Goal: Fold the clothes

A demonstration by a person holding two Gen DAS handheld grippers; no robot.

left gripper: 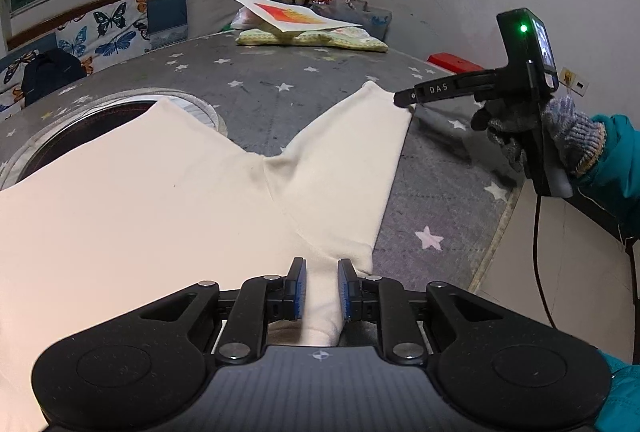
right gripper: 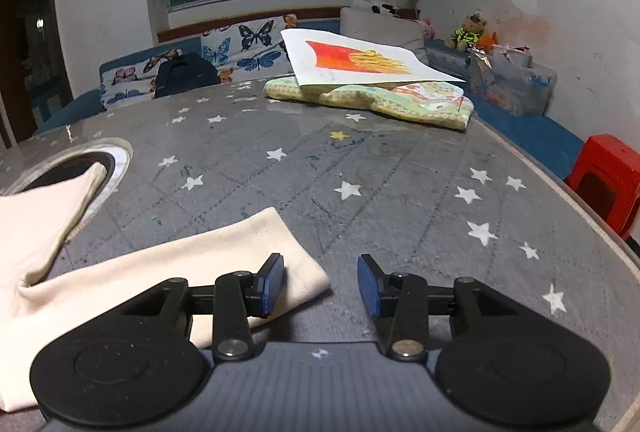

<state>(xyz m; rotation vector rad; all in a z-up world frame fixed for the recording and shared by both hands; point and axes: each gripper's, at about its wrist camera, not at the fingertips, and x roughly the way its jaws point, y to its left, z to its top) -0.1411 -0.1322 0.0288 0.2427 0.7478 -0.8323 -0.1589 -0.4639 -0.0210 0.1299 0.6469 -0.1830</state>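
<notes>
A cream garment lies spread on the grey star-patterned table, one sleeve reaching to the far right. My left gripper is shut on a pinched fold of the garment at its near edge. A gloved hand holds my right gripper with its tip at the sleeve's end. In the right wrist view the right gripper stands open; the sleeve lies under its left finger, its corner reaching between the jaws, and neither pad presses on it.
A round ringed opening in the table lies partly under the garment. A folded green cloth with a drawing sheet on it sits at the far side. A red stool stands past the table's right edge.
</notes>
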